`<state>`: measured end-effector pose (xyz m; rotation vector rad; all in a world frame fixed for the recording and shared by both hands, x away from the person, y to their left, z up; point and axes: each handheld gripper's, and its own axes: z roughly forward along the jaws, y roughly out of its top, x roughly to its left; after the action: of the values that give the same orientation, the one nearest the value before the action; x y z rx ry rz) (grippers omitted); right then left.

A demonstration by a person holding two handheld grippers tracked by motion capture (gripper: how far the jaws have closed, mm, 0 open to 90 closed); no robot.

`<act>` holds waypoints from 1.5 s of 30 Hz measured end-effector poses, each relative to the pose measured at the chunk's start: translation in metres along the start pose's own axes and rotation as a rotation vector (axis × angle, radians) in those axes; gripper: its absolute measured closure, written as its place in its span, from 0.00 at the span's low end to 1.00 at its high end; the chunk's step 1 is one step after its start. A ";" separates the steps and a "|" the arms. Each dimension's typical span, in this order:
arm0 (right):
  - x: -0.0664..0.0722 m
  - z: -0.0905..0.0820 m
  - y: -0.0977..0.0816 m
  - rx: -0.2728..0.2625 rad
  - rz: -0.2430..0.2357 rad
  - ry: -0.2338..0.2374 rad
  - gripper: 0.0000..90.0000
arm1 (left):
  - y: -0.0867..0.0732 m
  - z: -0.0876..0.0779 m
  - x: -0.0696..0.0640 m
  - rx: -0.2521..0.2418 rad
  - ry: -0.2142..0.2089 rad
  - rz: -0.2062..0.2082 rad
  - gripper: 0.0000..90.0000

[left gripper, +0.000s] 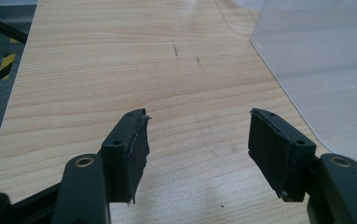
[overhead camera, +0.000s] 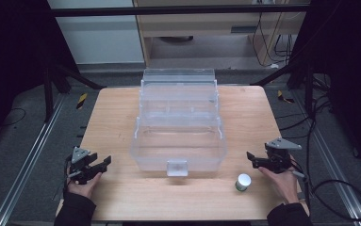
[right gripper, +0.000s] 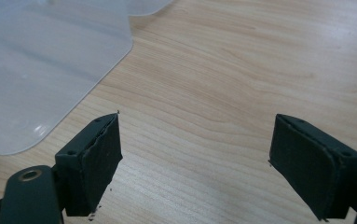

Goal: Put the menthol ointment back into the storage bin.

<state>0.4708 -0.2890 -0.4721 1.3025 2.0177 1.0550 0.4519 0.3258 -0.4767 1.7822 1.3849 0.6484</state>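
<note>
Two hand-held grippers: both rest low on the table (overhead camera: 121, 197).
Left hand-held gripper (overhead camera: 103, 165): jaws apart, empty.
Right hand-held gripper (overhead camera: 250, 157): jaws wide, empty.
Jar (overhead camera: 243, 182): upright, near right gripper.
Box (overhead camera: 178, 122): clear, mid-table, between grippers.

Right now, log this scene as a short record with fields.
surface: wooden table
centre: clear plastic tiered box, opened out in steps
small item: white-capped jar, upright, near the table's front edge, right of the box
left gripper: open, empty, resting front left
right gripper: open, empty, just beyond the jar, apart from it
</note>
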 end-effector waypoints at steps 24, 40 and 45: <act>0.017 -0.018 0.068 0.130 -0.207 0.137 0.25 | -0.003 0.003 0.001 0.031 0.019 0.015 0.36; 0.034 -0.031 0.103 0.263 -0.355 0.234 0.21 | -0.003 0.004 0.000 0.036 0.014 0.019 0.36; 0.037 -0.032 0.106 0.305 -0.397 0.265 0.19 | -0.003 0.004 0.000 0.043 0.012 0.025 0.37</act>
<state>0.4861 -0.2409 -0.3668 0.8693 2.5816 0.7854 0.4537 0.3253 -0.4817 1.8351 1.3958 0.6485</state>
